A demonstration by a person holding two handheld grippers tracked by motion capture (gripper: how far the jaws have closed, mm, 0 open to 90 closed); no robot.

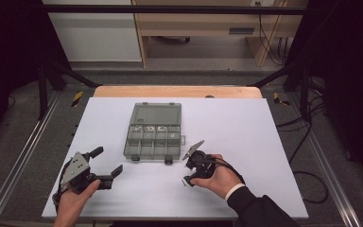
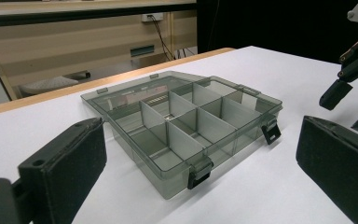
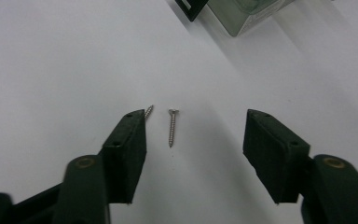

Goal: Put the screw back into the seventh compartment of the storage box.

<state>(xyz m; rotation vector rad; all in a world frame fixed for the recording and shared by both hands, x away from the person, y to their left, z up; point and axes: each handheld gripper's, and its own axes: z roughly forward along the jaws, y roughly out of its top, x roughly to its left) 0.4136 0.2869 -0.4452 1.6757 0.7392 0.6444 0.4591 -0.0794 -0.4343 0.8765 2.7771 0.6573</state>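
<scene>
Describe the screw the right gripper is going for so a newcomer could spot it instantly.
On the white table, look in front of the open grey compartment box, at the right gripper. A small silver screw lies flat between its open jaws. A second screw peeks from behind one jaw; this one lies fully exposed.

A translucent smoky-grey tint is shown by the organizer box (image 2: 186, 126), with black latches (image 2: 199, 174) on its front edge. The table surface (image 1: 246, 132) is seen as plain white, edged at the far side by a light wooden strip (image 1: 177, 91). Both grippers are coloured black, and a shiny silver finish is carried by the screw (image 3: 172, 127)
</scene>
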